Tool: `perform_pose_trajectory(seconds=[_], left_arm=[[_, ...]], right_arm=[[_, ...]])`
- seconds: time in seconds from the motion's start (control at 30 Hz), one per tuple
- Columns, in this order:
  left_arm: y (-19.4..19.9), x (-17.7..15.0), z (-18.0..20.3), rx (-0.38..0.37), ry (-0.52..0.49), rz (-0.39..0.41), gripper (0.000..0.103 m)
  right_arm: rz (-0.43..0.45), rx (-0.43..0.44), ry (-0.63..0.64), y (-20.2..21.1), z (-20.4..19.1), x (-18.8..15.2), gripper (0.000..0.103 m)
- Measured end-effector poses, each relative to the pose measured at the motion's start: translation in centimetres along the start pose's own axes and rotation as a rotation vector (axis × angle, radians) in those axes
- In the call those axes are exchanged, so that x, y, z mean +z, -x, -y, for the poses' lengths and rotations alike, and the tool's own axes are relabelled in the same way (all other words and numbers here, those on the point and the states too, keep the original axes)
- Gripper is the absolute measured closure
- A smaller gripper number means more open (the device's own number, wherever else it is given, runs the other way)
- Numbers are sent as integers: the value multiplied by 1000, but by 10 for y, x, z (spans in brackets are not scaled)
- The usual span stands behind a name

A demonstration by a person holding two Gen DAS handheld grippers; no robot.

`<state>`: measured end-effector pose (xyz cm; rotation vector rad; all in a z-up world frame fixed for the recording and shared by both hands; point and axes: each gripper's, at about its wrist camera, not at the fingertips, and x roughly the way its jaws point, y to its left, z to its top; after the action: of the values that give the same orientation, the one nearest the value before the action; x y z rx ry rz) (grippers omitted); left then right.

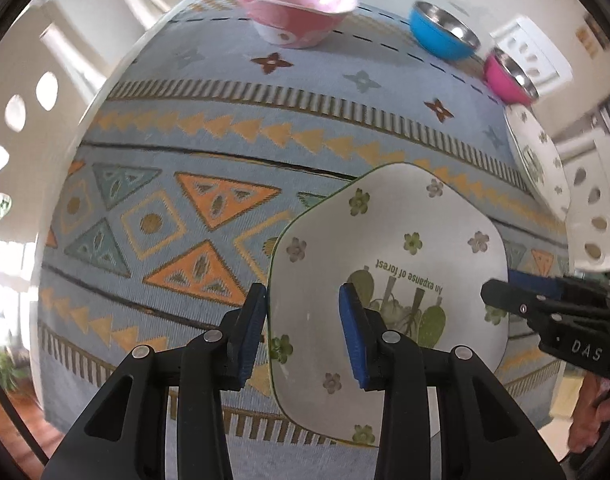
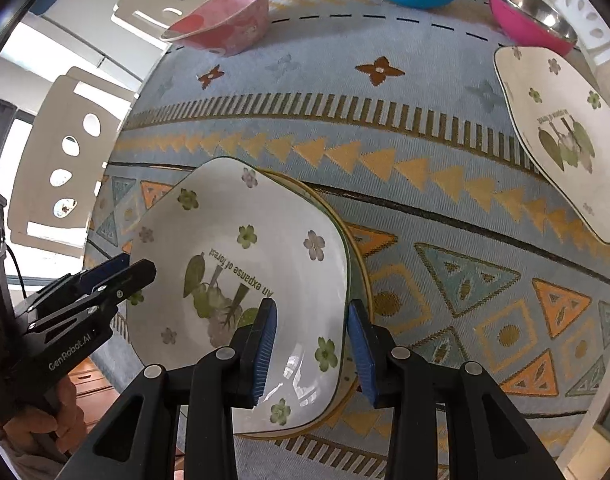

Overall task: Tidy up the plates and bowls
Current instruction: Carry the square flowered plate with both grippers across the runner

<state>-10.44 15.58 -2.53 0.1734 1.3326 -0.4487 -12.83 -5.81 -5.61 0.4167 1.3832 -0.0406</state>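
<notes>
Plates and bowls lay spread over a round table covered with a blue patterned cloth (image 1: 265,128). Item one, a white hexagonal plate (image 1: 389,264) with green and pink flowers and the printed words "An expanse of forest", sat at the near edge of the table, resting on top of another plate (image 2: 357,248) of which only a yellow-green rim showed along one side. The left gripper (image 1: 303,336) straddled the left rim of the top plate, one blue pad outside the rim and one over the plate's face, jaws narrow; whether the pads pressed on the rim could not be told. The right gripper (image 2: 311,350) straddled the opposite rim in the same manner, jaws likewise narrow, and its grip could not be judged either. Each gripper appeared at the edge of the other's view, with part of a hand (image 2: 37,424) below the left one. Item two, a second white flowered plate (image 2: 565,140) of the same print, lay well apart toward the right side of the table. Item three, a pink bowl (image 1: 301,12), stood at the far side. Item four, a blue bowl (image 1: 445,30) with a steel interior, stood right of it. Item five, a magenta bowl (image 1: 511,76) with a steel interior, stood just beyond the second flowered plate. White chairs (image 2: 65,152) with oval cut-outs ringed the table.
</notes>
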Motion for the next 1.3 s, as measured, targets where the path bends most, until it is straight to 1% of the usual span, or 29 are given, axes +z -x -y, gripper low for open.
perform_pose_trajectory(seconds=[0.07, 0.13, 0.23, 0.33, 0.47, 0.67, 0.87, 1.0, 1.1, 1.13, 1.23, 1.3], left_arm=[[-1, 0, 5, 0, -25, -8, 68], [-2, 0, 6, 2, -45, -12, 68], [-4, 2, -2, -45, -21, -26, 68], [-2, 7, -7, -39, -24, -25, 66], [0, 20, -14, -33, -30, -18, 65], [-5, 39, -22, -32, -46, -39, 65], [-8, 62, -23, -43, -94, -55, 65], [-2, 80, -19, -52, -128, -47, 65], [9, 94, -11, -60, -146, -30, 63], [12, 100, -6, -65, -147, -24, 63], [18, 113, 8, -78, -154, -11, 61], [18, 119, 18, -84, -156, -8, 60]], right_arm=[[-6, -22, -6, -1, 1, 0, 66], [-4, -9, -19, 1, 3, -1, 66], [-13, -12, -22, 1, 4, 0, 66], [-14, -13, -32, 0, 4, 2, 66], [-8, -20, -55, 1, 4, 6, 65], [1, -36, -91, 3, 5, 16, 65], [24, -58, -132, 11, 6, 31, 65], [56, -62, -160, 26, 9, 42, 65], [94, -53, -178, 44, 14, 50, 64], [109, -49, -182, 52, 18, 53, 62], [149, -62, -201, 71, 32, 57, 49], [174, -72, -218, 81, 43, 57, 49]])
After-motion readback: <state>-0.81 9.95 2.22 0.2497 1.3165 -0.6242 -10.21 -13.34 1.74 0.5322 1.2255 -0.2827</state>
